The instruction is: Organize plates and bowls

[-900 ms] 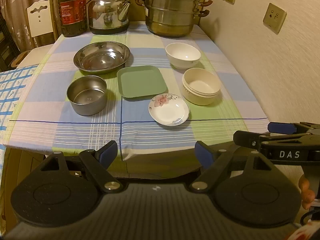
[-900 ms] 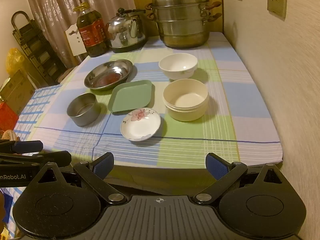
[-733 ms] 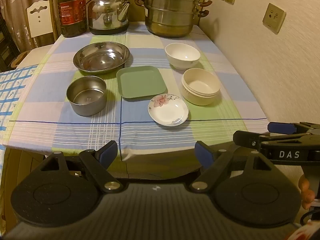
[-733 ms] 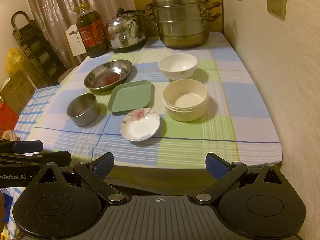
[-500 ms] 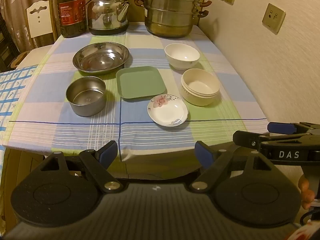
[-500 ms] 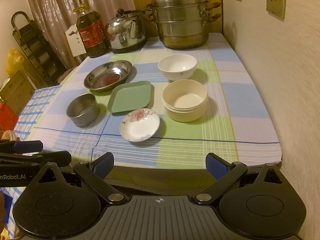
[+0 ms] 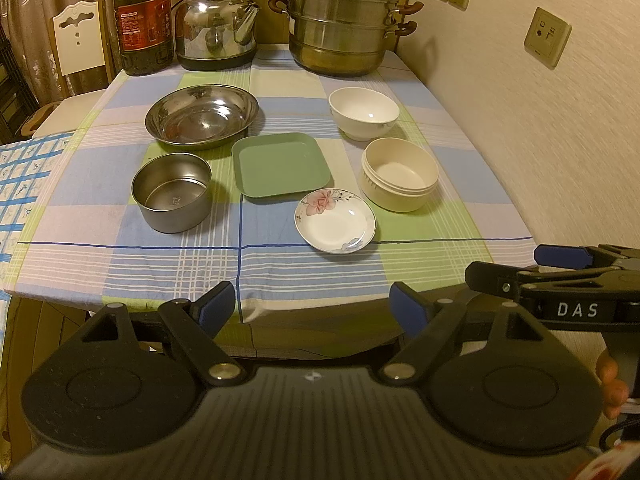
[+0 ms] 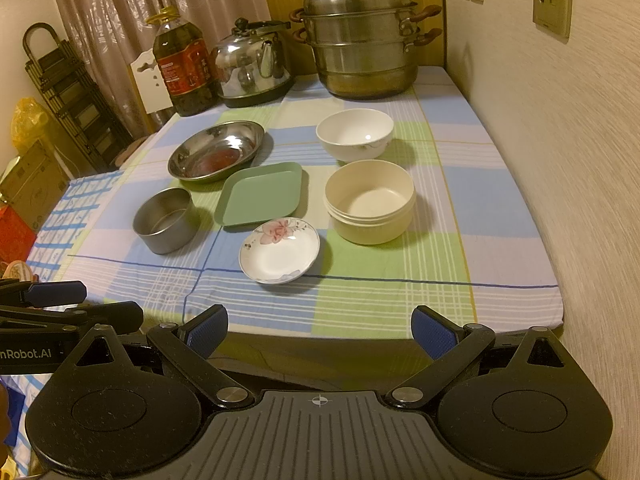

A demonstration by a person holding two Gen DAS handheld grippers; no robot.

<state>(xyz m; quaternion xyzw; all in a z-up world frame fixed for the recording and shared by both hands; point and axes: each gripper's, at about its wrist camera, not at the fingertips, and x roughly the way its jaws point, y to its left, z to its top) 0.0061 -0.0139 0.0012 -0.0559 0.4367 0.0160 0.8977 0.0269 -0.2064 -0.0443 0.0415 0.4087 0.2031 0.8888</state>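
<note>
On the checked tablecloth lie a wide steel dish (image 7: 202, 115) (image 8: 216, 151), a small steel bowl (image 7: 172, 192) (image 8: 163, 220), a green square plate (image 7: 281, 165) (image 8: 260, 193), a flowered saucer (image 7: 335, 221) (image 8: 279, 250), a white bowl (image 7: 364, 112) (image 8: 354, 134) and a cream bowl (image 7: 399, 174) (image 8: 369, 201). My left gripper (image 7: 312, 308) hangs open before the table's near edge, nothing between its fingers. My right gripper (image 8: 320, 326) is open too, level with it and to its right. Each shows at the other view's side.
At the table's far end stand an oil bottle (image 7: 143, 20), a steel kettle (image 7: 218, 28) and a tiered steamer pot (image 7: 344, 20). A wall with sockets (image 7: 546, 38) runs along the right. A chair (image 7: 78, 42) and a black rack (image 8: 68, 92) stand left.
Both views have drifted very slightly; the dishes lie where they were and both grippers stay open and empty.
</note>
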